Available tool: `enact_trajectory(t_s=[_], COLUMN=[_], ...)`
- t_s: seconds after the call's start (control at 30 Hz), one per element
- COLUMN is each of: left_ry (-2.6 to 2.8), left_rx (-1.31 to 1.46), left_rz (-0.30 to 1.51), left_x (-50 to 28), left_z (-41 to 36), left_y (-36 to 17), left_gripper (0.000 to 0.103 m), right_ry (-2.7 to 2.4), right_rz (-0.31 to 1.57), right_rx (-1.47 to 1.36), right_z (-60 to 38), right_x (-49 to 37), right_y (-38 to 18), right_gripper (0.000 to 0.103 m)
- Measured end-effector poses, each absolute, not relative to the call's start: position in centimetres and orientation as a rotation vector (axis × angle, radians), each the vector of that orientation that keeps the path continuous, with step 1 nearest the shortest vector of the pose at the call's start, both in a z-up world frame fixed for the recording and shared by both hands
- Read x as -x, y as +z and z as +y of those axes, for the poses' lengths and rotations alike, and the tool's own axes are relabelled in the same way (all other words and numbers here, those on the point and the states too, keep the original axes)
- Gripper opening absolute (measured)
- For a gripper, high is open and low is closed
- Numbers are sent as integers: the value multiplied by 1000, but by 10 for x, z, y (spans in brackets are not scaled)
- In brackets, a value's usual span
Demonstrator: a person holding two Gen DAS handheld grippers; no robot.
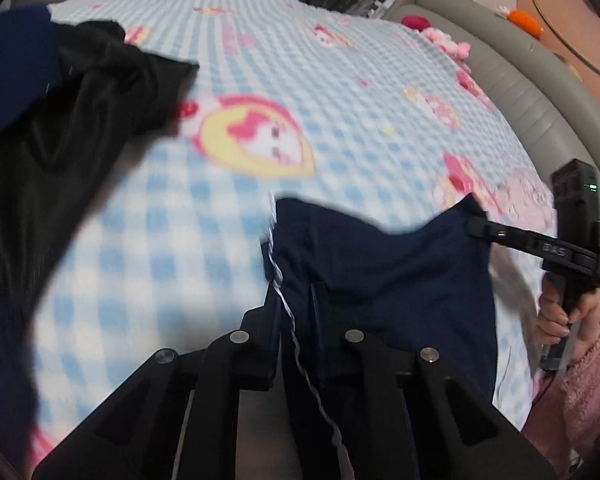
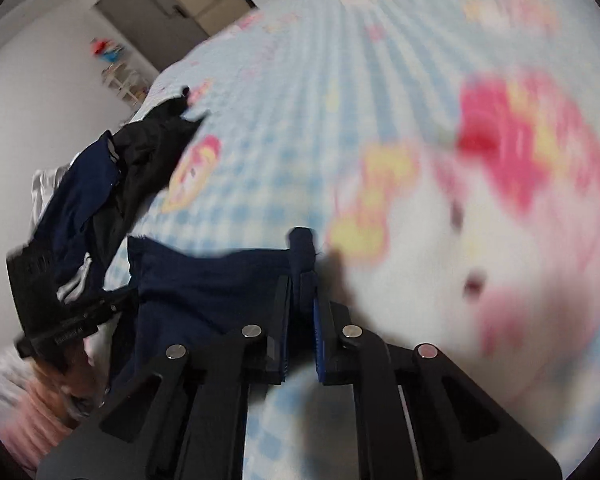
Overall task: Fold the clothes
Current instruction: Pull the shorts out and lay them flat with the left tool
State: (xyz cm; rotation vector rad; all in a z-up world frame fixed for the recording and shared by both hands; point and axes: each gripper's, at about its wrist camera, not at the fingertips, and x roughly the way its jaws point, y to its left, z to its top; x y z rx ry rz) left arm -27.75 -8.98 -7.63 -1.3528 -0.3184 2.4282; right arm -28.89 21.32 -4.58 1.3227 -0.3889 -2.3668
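Left wrist view: the navy garment [image 1: 384, 276] is stretched left-right above the checked blanket [image 1: 268, 80], a padded grey bed edge [image 1: 540, 96] beyond; the left gripper [image 1: 294, 304] is clamped on its left edge and the right gripper [image 1: 484, 229] on its right corner. Right wrist view: the garment [image 2: 204, 280] runs leftward over the blanket [image 2: 300, 100], dark clothes [image 2: 112, 184] piled beyond, with the right gripper [image 2: 302, 300] pinching a bunched corner; motion blur hides finer detail.

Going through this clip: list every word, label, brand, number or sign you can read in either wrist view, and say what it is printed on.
"D4S", uncertain: pale raised characters on the black arm of the right gripper, left wrist view.
Unreadable: blurred pale lettering on the black arm of the left gripper, right wrist view.
No text: dark navy garment, its white drawstring, the blue-and-white checked cartoon blanket, only pictures.
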Motion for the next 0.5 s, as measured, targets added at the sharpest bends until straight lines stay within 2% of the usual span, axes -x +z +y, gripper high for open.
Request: enact_trajectory(t_s=[0.1,0.13,0.17,0.2,0.27,0.43,0.5], left_ry=[2390,2374,2362,2355,2358,2323,2314], left_rx=[1403,1425,1432,1414,1388,1326,1298], left_rz=[-378,-401,-425,-449,-482,-685,-697], left_x=[287,289,285,272,242,159,134], left_z=[-93,-94,-96,-99,-101,-105,-96], left_y=[-76,-77,-76,-73,-69,-66,-63], left_gripper=[18,25,36,40,40,40,39], right_ry=[-2448,-2436,-2415,-2406,-2417,-2387,-2337], right_rz=[-338,-309,-283,-269,-286,-402,-413], right_rx=[-1259,-1294,-1341,-1405,-1427,-1383,-1356], right_z=[210,206,202,200,203,217,216], right_x=[302,307,311,311,291,212,177], right_y=[-26,-30,-36,-44,-50,-45,-40], right_gripper=[8,11,17,32,37,37,37])
